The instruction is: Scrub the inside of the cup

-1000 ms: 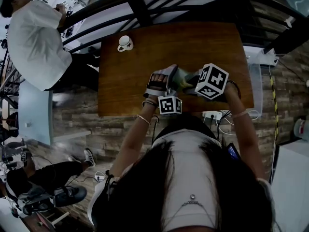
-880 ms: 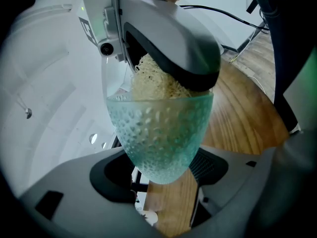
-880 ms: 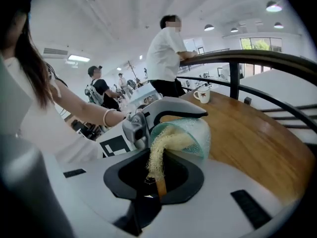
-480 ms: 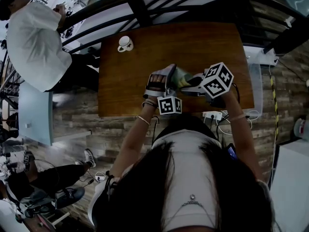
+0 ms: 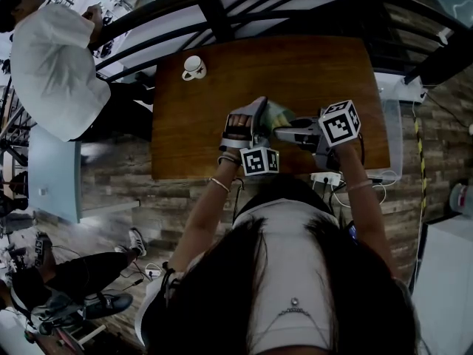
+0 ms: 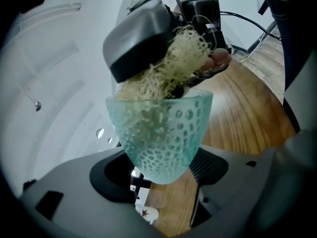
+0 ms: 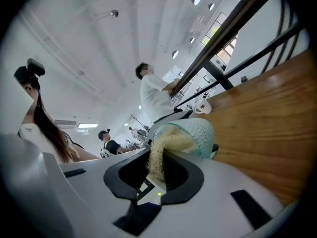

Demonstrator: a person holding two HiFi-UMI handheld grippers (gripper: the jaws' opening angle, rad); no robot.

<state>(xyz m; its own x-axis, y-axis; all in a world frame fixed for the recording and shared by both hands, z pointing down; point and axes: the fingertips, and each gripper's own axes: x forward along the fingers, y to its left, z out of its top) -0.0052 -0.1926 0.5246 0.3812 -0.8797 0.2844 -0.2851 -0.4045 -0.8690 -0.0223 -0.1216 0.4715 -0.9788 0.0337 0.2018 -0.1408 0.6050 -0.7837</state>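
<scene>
Left tongs [image 6: 164, 171] clamp the pale-green perforated cup [image 6: 161, 133] by its base at centre frame. Its long axis runs upright there, mouth toward the top. Right tongs [image 7: 154, 171], narrow, pinch a fibrous scrubber [image 7: 159, 155] stuffed into that mouth, all held above the wooden counter [image 5: 192, 124].

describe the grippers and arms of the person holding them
The left gripper and right gripper have light grey shells with black jaw pads. Each carries a white cube of black square markers. Black cables trail from the right one. The arms are bare, with thin bracelets on the left wrist and a band on the right.
</scene>
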